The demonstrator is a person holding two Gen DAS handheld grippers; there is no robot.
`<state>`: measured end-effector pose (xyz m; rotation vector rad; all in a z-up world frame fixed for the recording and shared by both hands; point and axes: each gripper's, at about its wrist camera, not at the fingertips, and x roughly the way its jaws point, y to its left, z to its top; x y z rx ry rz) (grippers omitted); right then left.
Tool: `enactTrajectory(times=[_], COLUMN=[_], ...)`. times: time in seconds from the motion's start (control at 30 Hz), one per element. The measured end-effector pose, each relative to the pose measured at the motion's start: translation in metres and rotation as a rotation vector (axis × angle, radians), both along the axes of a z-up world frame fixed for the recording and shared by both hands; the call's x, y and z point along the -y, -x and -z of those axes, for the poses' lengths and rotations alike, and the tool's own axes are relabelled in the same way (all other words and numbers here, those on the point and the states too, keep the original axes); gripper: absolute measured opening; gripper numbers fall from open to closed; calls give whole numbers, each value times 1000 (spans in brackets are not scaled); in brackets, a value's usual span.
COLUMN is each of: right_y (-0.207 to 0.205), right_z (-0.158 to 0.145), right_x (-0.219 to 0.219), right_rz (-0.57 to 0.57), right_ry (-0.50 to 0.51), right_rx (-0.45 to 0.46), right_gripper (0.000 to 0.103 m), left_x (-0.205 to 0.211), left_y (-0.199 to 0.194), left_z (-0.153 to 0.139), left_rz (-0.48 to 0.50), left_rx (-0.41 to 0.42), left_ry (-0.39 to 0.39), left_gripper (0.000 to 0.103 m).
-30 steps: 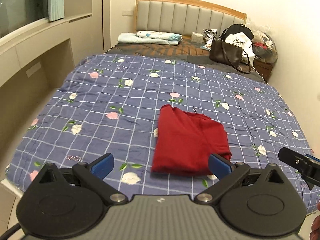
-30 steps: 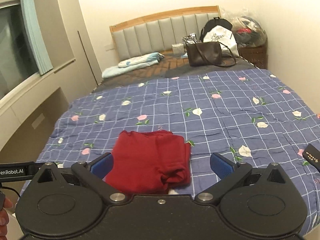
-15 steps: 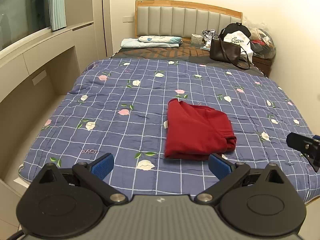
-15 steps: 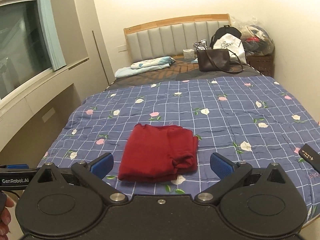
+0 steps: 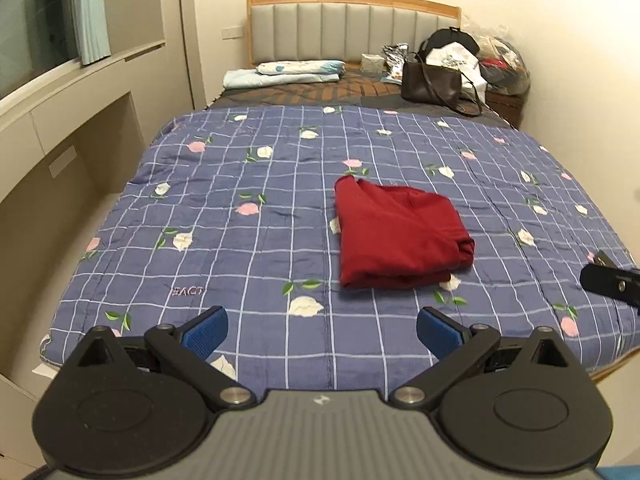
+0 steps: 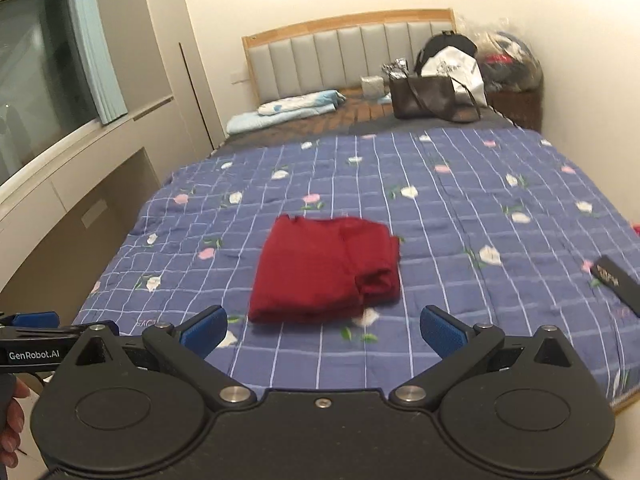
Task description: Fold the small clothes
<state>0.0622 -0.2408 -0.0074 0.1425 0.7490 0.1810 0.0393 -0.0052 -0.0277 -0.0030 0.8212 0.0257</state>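
Note:
A folded dark red garment [image 5: 396,232] lies on the blue checked floral quilt [image 5: 256,184] near the foot of the bed. It also shows in the right wrist view [image 6: 324,268]. My left gripper [image 5: 322,330] is open and empty, held back from the bed's foot, well short of the garment. My right gripper [image 6: 323,330] is open and empty, also back from the bed. The right gripper's tip shows at the right edge of the left wrist view [image 5: 608,284]. The left gripper shows at the left edge of the right wrist view [image 6: 36,340].
A brown handbag [image 5: 432,84], bags and folded light blue bedding [image 5: 288,72] sit by the headboard [image 5: 352,24]. A built-in ledge and window run along the left wall [image 5: 72,120]. A black flat object [image 6: 618,284] lies on the quilt at right.
Both grippers have pulled back and up from the bed, so the garment looks smaller and farther. The garment has not moved. Both stay open.

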Motion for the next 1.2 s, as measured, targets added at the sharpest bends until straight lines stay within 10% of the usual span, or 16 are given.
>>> enactTrajectory(times=[1.2], right_y=[32], right_z=[-1], right_x=[-29], right_rz=[46], right_ry=[51], right_rx=[-33], right_gripper=[102], left_x=[-23], left_y=[21], left_z=[1], left_rz=[77], left_rx=[8], left_ry=[14], left_gripper=[103])
